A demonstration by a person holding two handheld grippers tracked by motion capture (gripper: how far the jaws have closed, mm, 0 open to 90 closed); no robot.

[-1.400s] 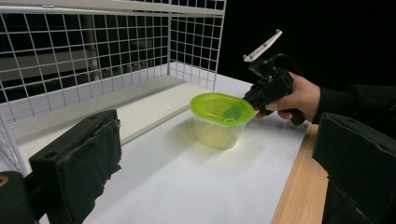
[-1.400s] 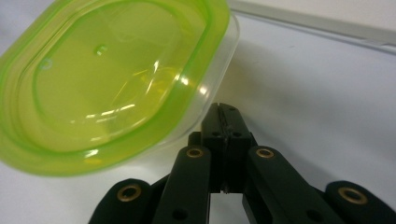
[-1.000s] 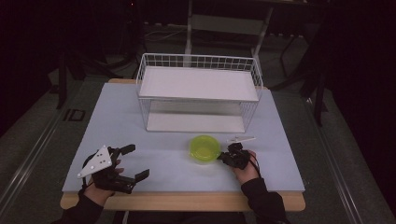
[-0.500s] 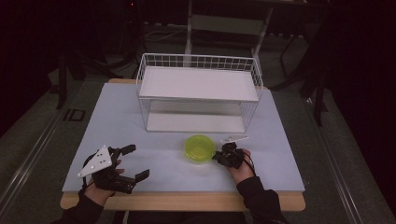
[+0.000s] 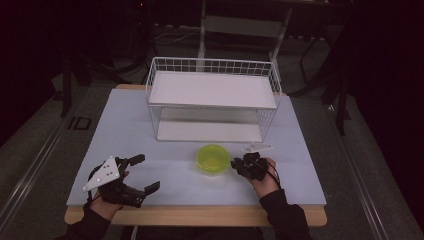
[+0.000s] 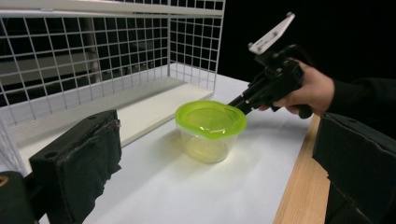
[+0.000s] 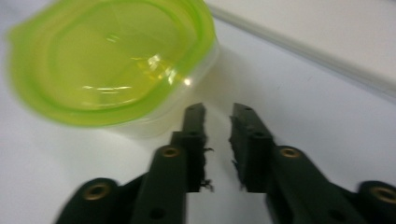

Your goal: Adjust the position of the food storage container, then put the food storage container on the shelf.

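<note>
Container: clear plastic tub [image 5: 212, 159] with green lid [image 6: 210, 119] on, upright on table [image 5: 125, 125], just in front of wire rack [image 5: 212, 100], near rack's front right part
Rack: white wire, two shelves, both bare, middle-back of table
Right gripper [image 5: 239, 165]: just right of container, pointing at its side; jaws narrowly apart, nothing between them; in right gripper view the tips [image 7: 218, 112] sit just beside tub wall under lid rim, can't tell if touching
Left gripper [image 5: 144, 173]: well left of container, near table's front edge, held low; jaws spread wide, empty; grey plate [image 5: 103, 173] on top
Left gripper view: container ahead between its pads [image 6: 79, 163], right gripper [image 6: 243, 99] just behind it
</note>
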